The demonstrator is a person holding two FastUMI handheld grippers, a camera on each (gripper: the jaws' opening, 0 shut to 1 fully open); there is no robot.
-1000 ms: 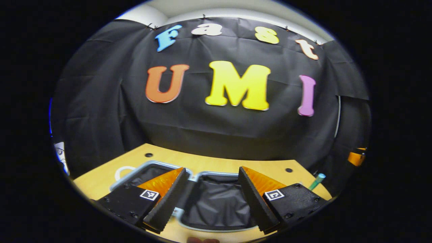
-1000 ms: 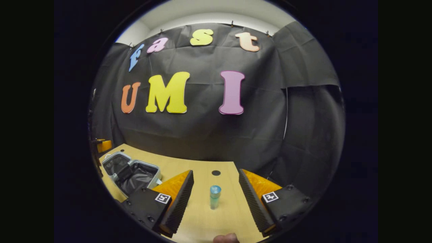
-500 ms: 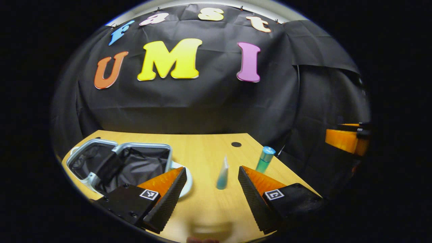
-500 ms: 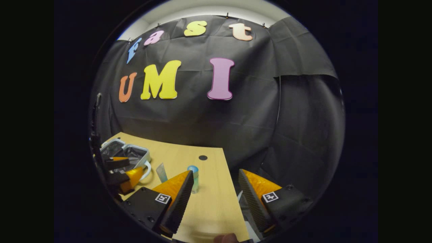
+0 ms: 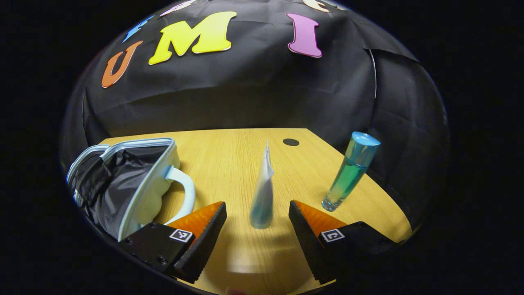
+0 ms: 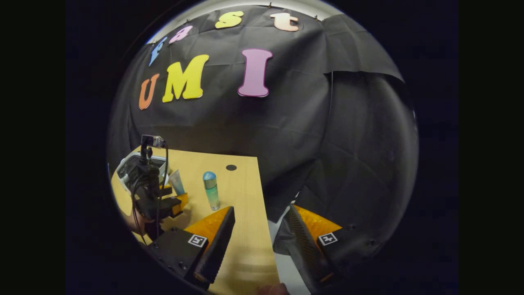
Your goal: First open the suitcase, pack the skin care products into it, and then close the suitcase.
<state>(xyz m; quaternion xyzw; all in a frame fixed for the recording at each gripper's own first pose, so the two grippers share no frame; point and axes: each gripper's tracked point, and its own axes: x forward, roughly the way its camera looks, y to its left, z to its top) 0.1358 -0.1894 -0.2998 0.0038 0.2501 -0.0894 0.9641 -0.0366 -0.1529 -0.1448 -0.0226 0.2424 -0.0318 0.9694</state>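
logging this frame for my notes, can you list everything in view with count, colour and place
suitcase: 1, white shell with black lining, lying open at the table's left side, handle towards the tube
tube: 1, pale white-blue, standing on its cap in front of the left gripper's open fingers, not touched
bottle: 1, clear with blue-green liquid and a blue cap, upright near the table's right edge, right of the tube
table: 1, light wood, with a dark round hole near its back edge
left gripper: 1, black with orange fingers, open, low over the table by the tube
right gripper: 1, black with orange fingers, open, over the table's right edge, holding nothing
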